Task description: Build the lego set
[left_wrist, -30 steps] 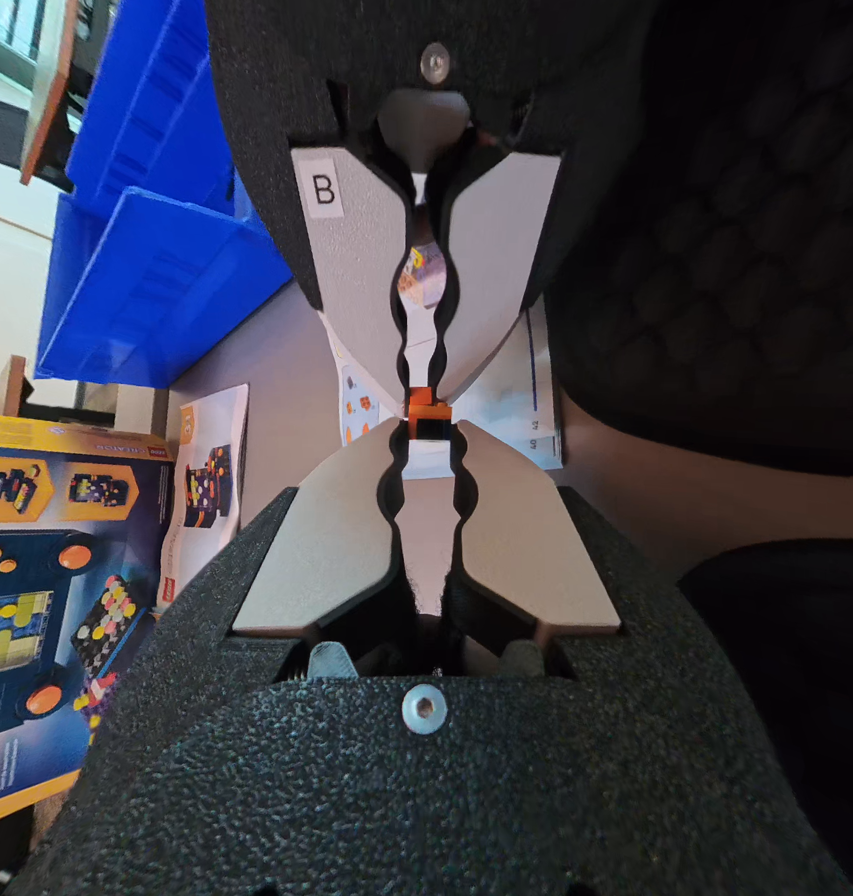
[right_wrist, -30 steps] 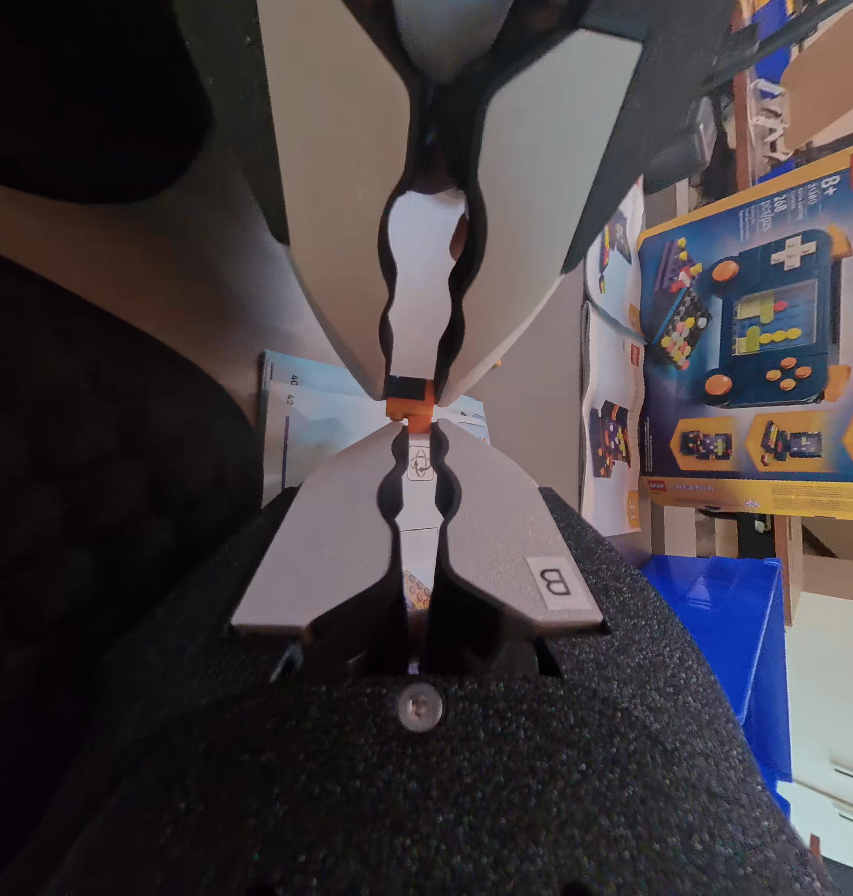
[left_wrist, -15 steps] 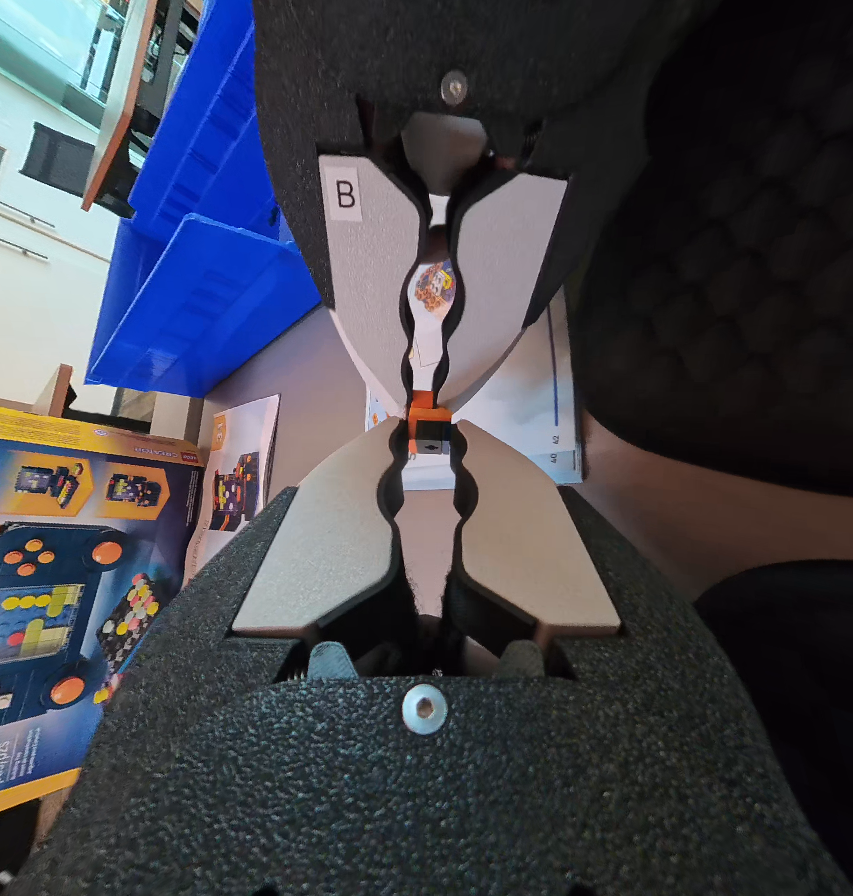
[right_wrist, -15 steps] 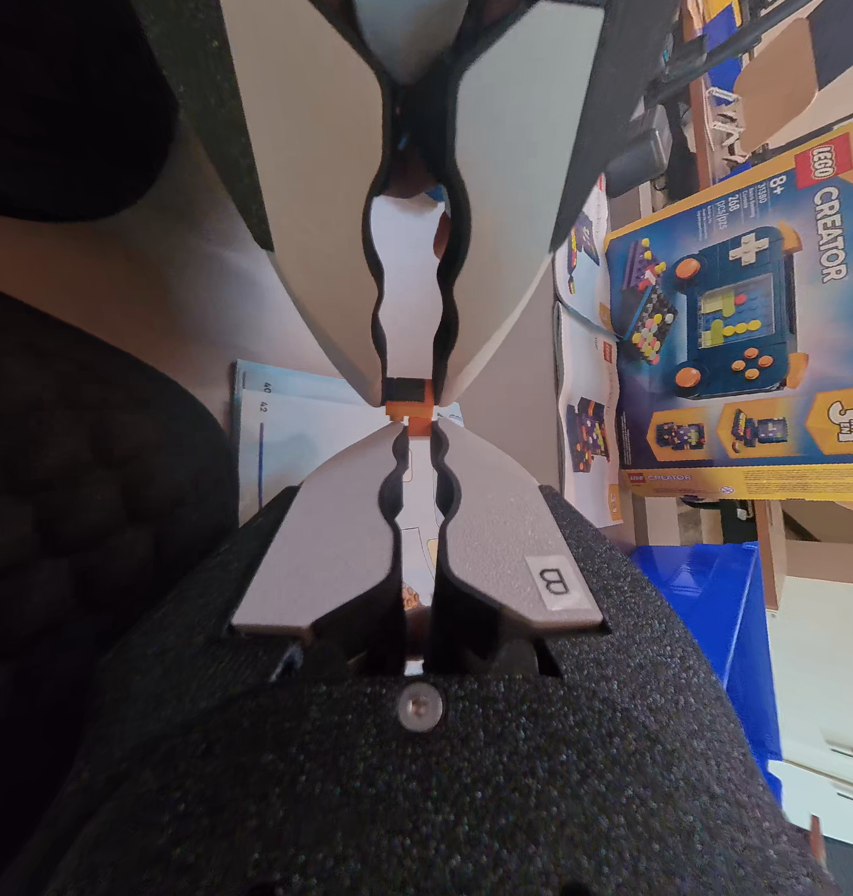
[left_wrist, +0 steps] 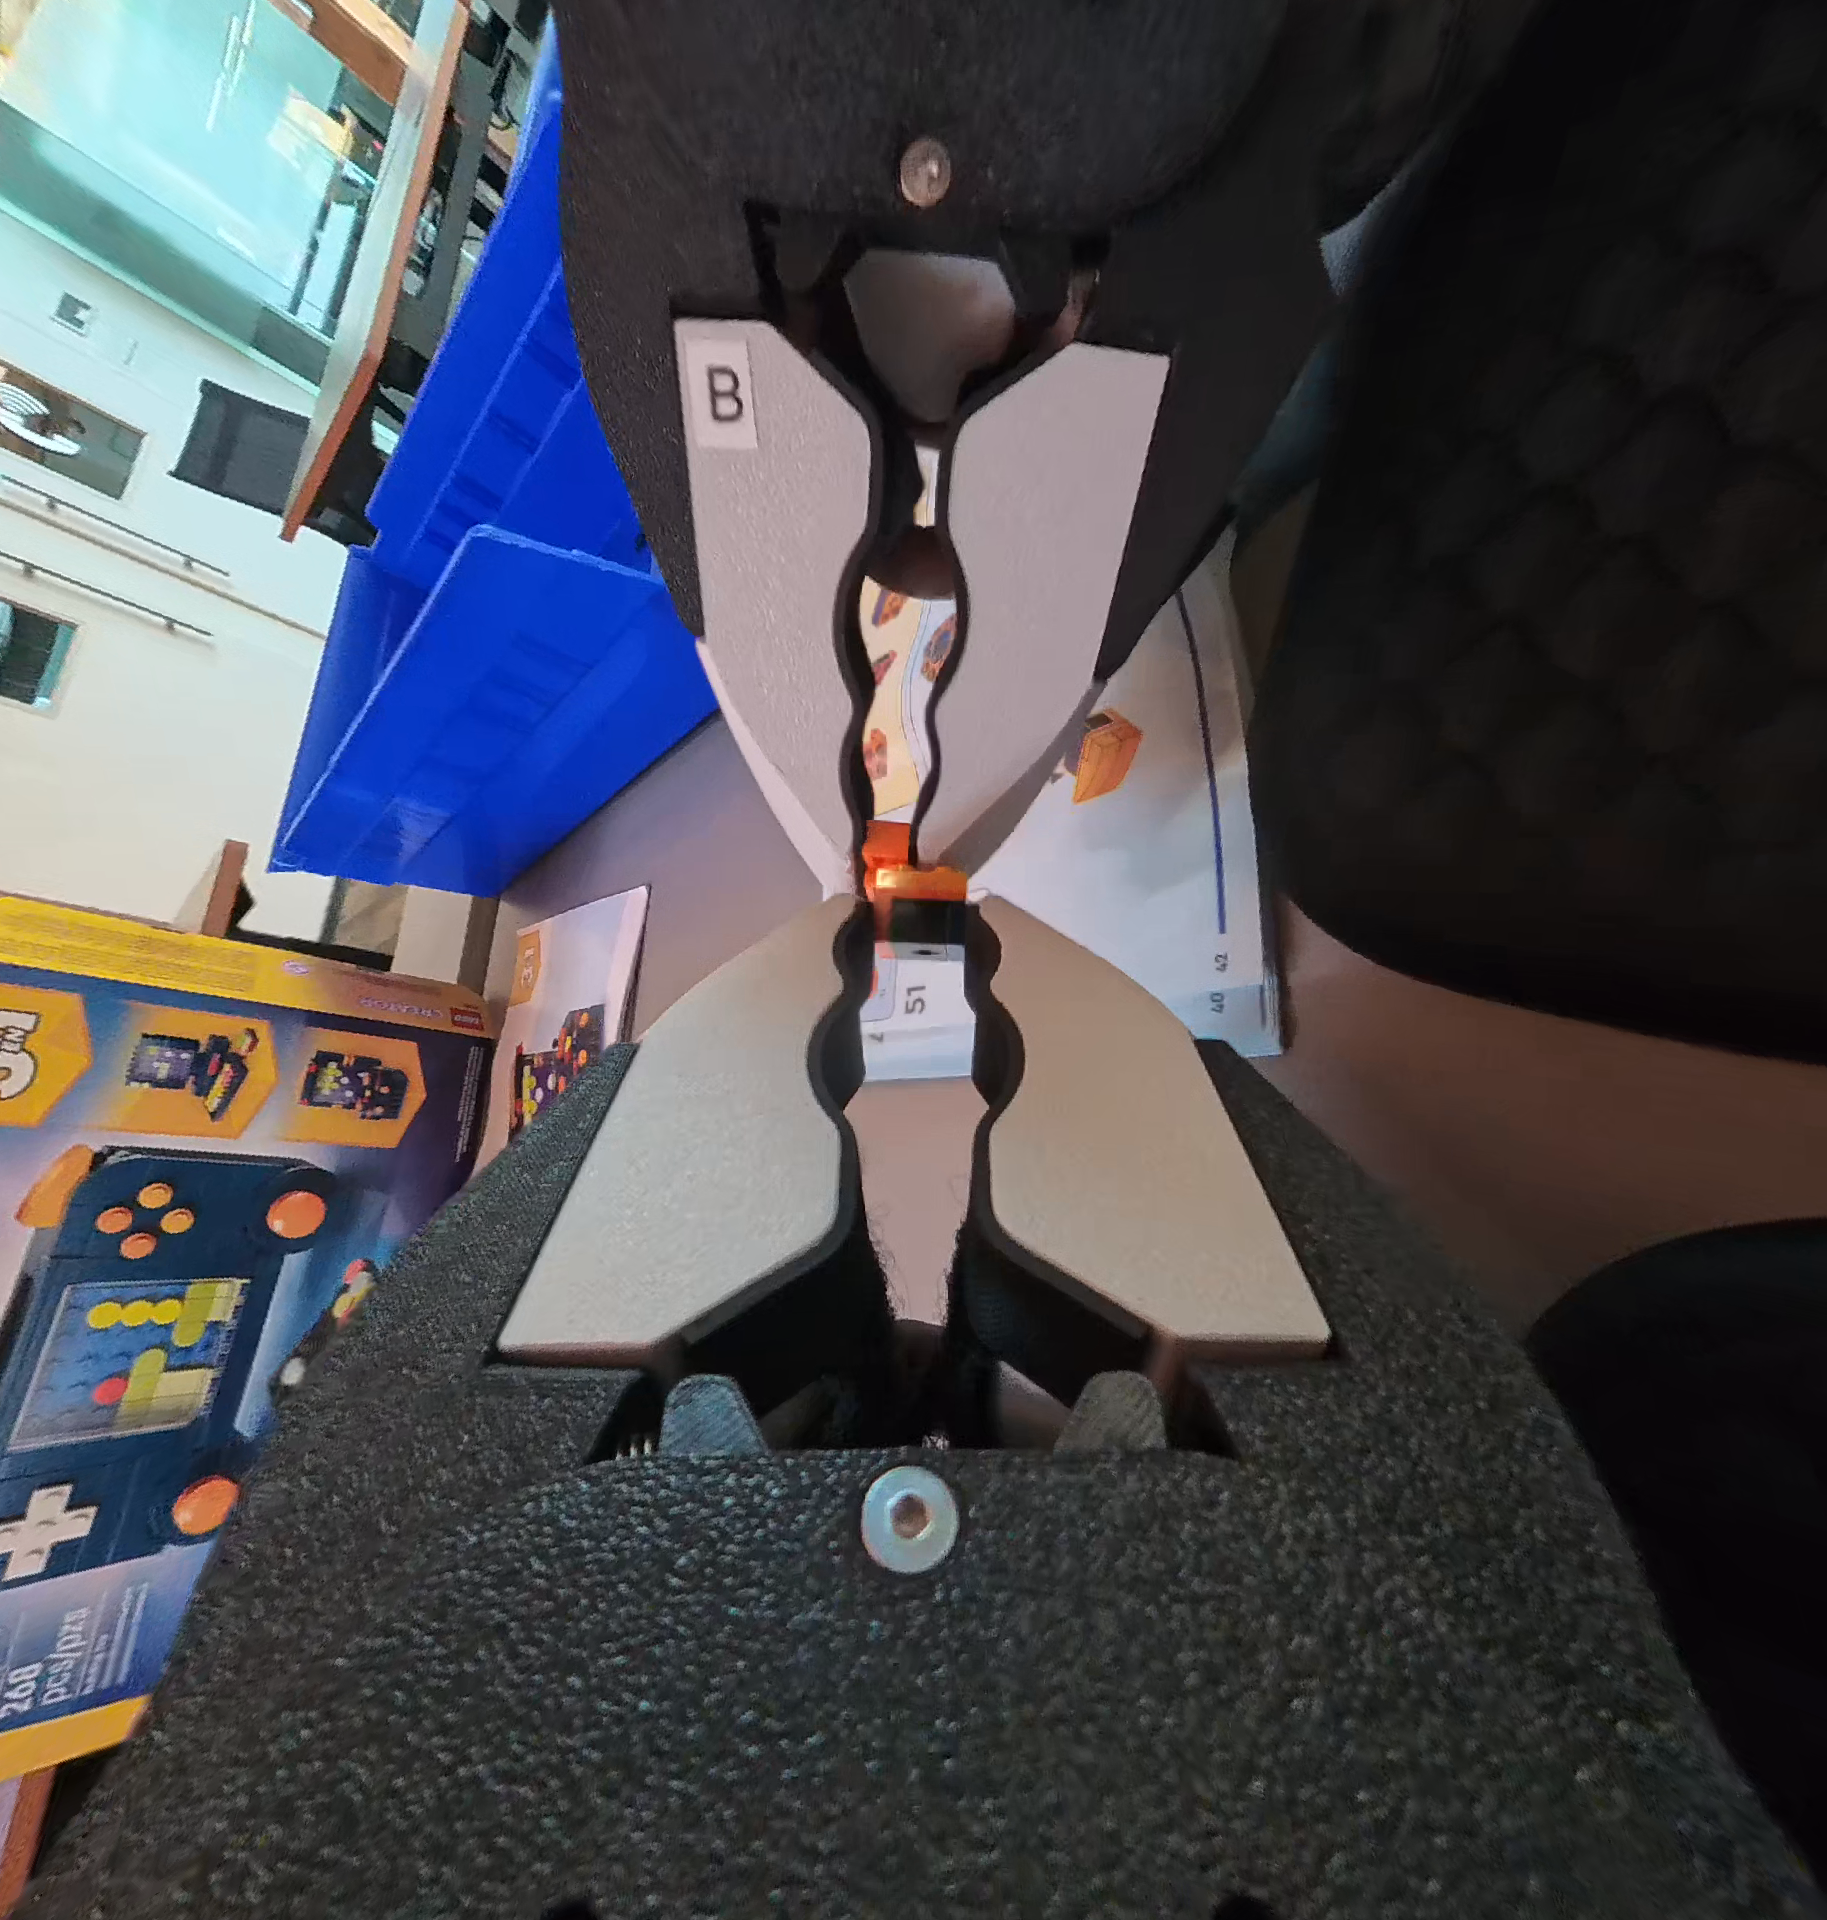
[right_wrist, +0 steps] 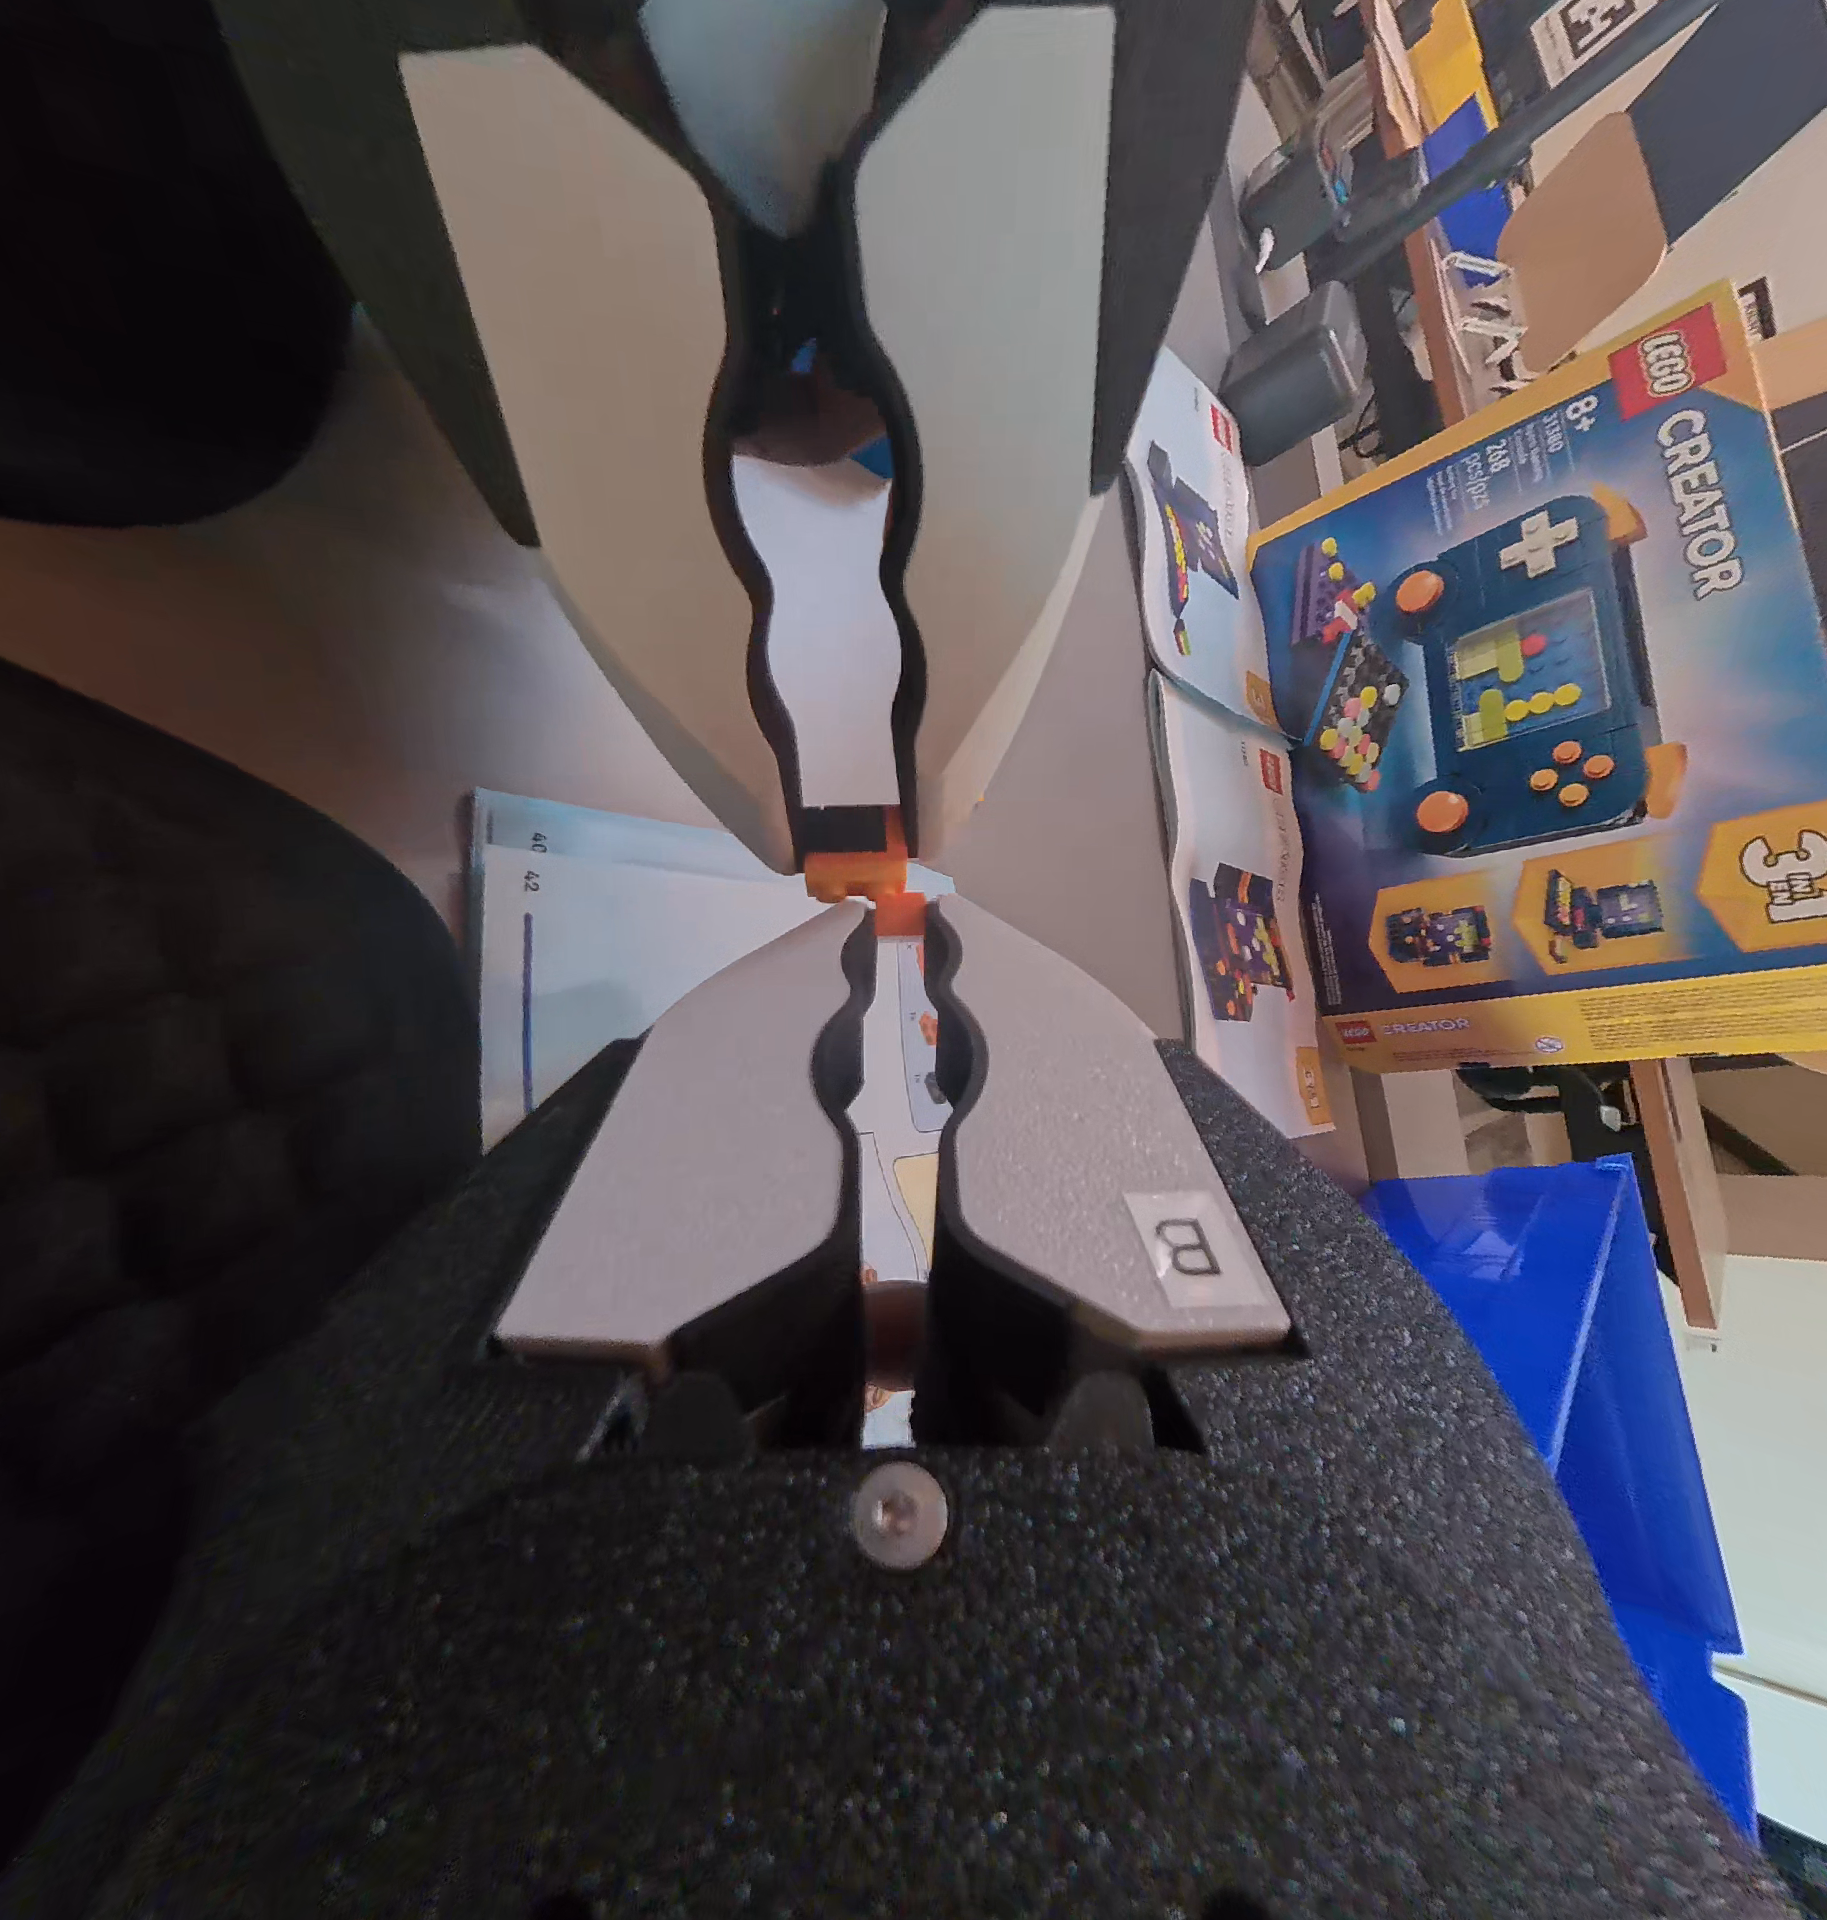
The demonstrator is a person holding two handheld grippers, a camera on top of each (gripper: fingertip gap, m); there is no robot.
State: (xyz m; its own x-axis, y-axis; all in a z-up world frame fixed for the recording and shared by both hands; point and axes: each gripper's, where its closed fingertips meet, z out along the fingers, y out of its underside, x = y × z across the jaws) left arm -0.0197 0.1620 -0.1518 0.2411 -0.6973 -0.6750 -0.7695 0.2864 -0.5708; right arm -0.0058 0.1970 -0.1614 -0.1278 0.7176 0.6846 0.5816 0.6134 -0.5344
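Two grippers meet tip to tip above an open instruction booklet on the grey surface. Off to one side, a printed toy box and blue bins. Left gripper pinches a black-and-orange brick stack; right gripper is clamped on a small orange brick. That small brick touches the stack's orange layer, offset, seemingly not fully seated.
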